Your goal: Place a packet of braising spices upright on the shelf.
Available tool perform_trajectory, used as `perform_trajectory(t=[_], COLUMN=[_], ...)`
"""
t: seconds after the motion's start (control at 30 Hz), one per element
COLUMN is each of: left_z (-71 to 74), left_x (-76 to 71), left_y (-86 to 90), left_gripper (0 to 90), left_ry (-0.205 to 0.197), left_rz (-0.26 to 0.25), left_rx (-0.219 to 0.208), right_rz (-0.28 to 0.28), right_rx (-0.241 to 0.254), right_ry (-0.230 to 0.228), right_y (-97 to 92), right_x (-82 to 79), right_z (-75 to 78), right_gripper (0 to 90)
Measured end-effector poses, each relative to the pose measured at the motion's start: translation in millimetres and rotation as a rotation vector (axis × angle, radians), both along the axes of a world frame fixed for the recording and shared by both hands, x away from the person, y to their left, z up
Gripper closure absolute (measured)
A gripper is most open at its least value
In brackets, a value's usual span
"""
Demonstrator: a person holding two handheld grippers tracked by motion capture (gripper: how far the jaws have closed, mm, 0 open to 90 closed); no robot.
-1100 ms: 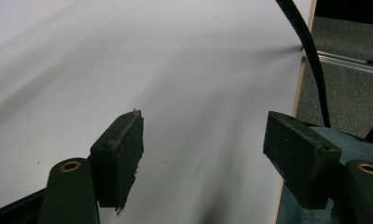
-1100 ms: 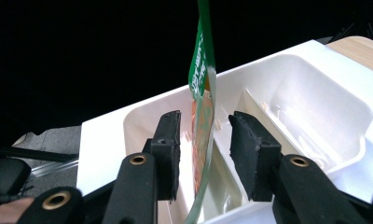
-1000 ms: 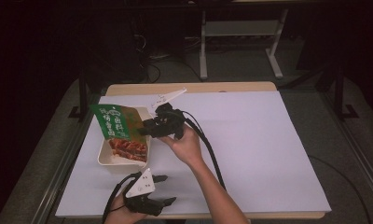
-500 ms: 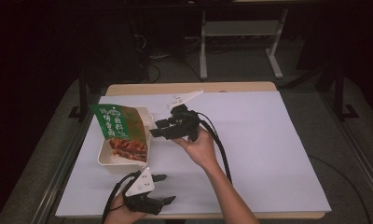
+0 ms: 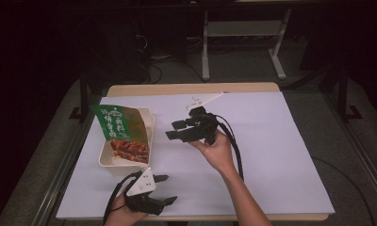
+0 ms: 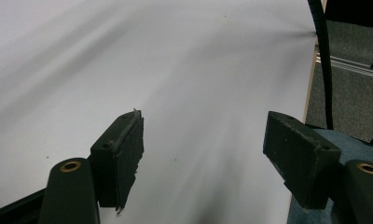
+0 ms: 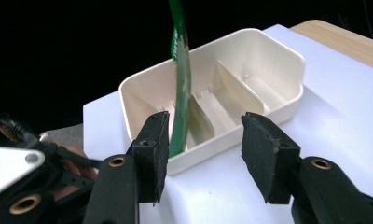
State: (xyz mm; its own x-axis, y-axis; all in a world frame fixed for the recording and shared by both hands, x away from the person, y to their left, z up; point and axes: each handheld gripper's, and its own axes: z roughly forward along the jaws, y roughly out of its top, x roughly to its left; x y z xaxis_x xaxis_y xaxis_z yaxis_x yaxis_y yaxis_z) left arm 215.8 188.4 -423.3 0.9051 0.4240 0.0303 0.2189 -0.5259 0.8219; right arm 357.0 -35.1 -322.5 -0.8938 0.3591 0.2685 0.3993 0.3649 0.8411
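Note:
A cream lunch box (image 5: 109,160) with dividers sits at the left of the white sheet. A green food packet (image 5: 123,128) stands tilted inside it, sticking up above the rim. My right gripper (image 5: 173,130) hovers just right of the box, pointing at it. Its jaws have just been opening and nothing is between them. In the right gripper view the packet (image 7: 181,84) is edge-on beyond my right gripper (image 7: 201,154), inside the box (image 7: 287,51). My left gripper (image 5: 170,189) rests open near the front edge. In its own view my left gripper (image 6: 203,154) holds nothing.
A white paper sheet (image 5: 271,155) covers most of the wooden table (image 5: 186,88). A metal rail (image 5: 64,169) runs along the left side. A black cable (image 5: 233,146) trails from the right gripper over the forearm. The table's edge (image 6: 309,88) lies close to the left gripper.
My right gripper has pulled back to the right, away from the green packet, and its jaws have spread. The packet stays standing in the box. The left gripper has not moved.

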Motion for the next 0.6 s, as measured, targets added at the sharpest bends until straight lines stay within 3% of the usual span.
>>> perform_trajectory(t=[0.6], left_z=[0.2], left_x=[2.1], left_y=[-1.0], left_gripper=[28.8], left_ry=[-0.001], left_rz=[-0.003], left_rx=[0.002], right_rz=[-0.062], right_rx=[-0.008], right_ry=[0.018], right_y=[-46.3], right_x=[-11.9], right_z=[-4.5], right_gripper=[46.9])
